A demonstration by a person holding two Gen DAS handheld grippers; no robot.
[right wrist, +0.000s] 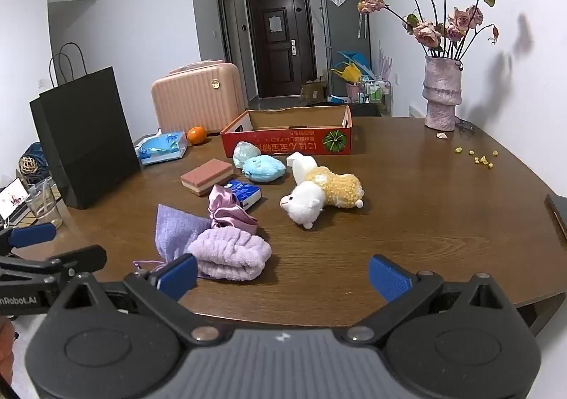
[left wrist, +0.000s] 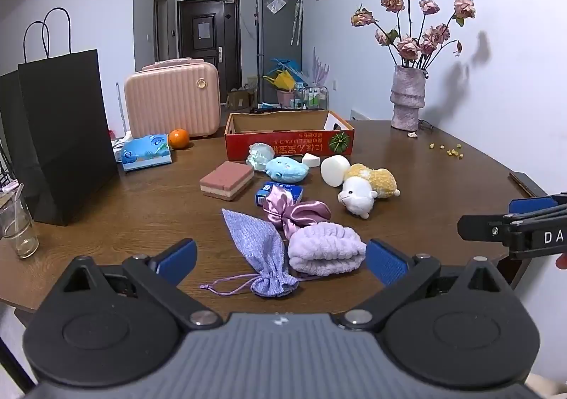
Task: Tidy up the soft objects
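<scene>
Both grippers hover over the near edge of a brown wooden bench, tilted down toward a cluster of soft things. The left gripper has its blue fingers spread wide and holds nothing; between them, lying on the bench, are a lilac pouch with its drawstring toward the near edge and a folded purple towel just to its right. The right gripper is also wide and empty, above bare wood, with the towel beside its left finger.

Just beyond the towel lies a pink satin scrunchie, touching a blue tissue pack. Farther left sits a pink sponge. Near the middle are a blue plush and a pale green item, too blurred to identify. To the right, a white cylinder lies against a yellow and white plush sheep on its side.

An open red box, empty as far as can be seen, stands behind these things. On the far left are a black paper bag, a pink case, an orange and a blue wipes pack. A vase of dried roses stands far right.
</scene>
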